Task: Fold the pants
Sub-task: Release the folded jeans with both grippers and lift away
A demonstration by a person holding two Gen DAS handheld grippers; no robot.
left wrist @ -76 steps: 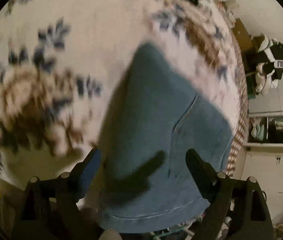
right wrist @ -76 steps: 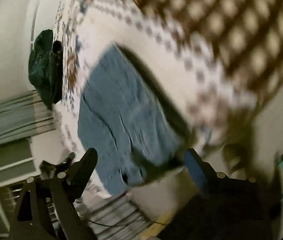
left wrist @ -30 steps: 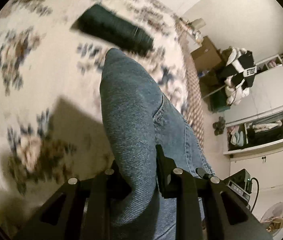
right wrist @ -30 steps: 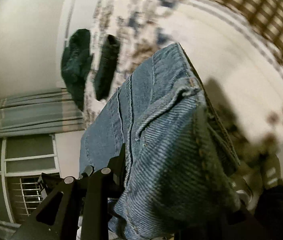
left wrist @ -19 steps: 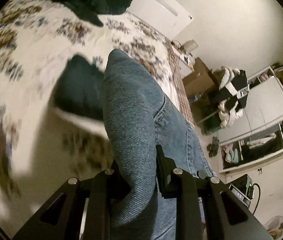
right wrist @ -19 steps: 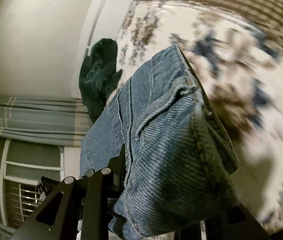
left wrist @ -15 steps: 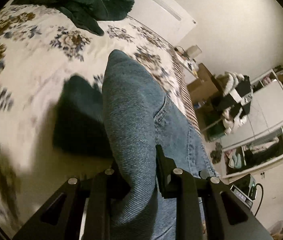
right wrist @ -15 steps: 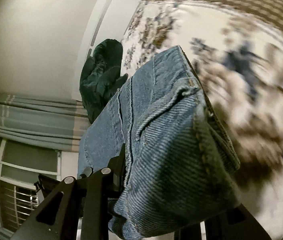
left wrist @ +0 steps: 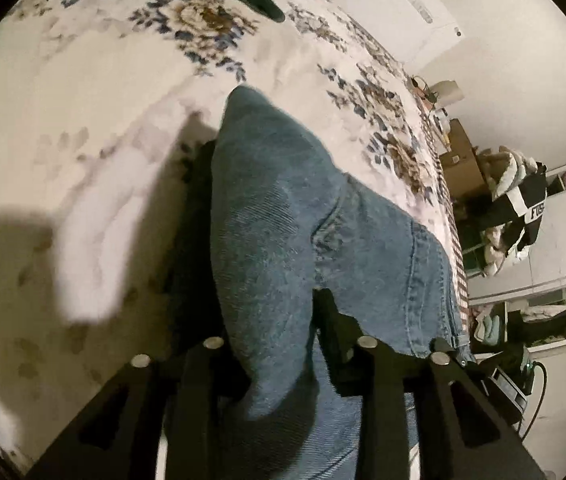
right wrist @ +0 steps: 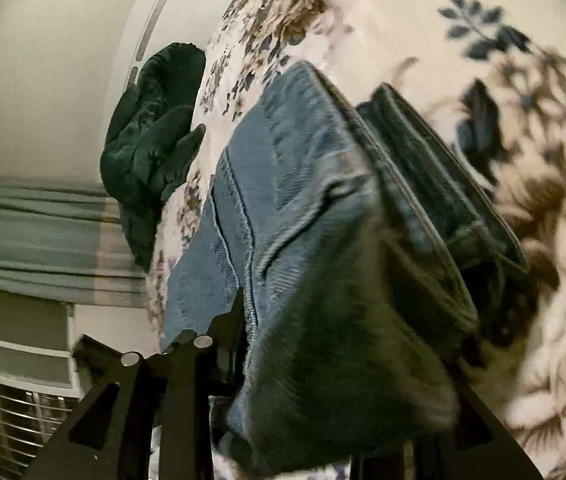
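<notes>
Gripping a thick bundle of folded blue jeans (left wrist: 283, 232), the left claw (left wrist: 271, 320) is clamped narrowly on the denim, and the right claw (right wrist: 303, 320) pinches the other end of the same jeans. Just under the jeans lies a folded dark green garment (right wrist: 443, 184) on the floral bedspread (left wrist: 103, 100); beyond the jeans, near the headboard wall, sits a crumpled dark green blanket (right wrist: 151, 140). Likely the folded jeans are being stacked onto the green garment. Releasing one claw before the other could let the heavy layers slump and unfold, or dragging could skew the garment beneath.
</notes>
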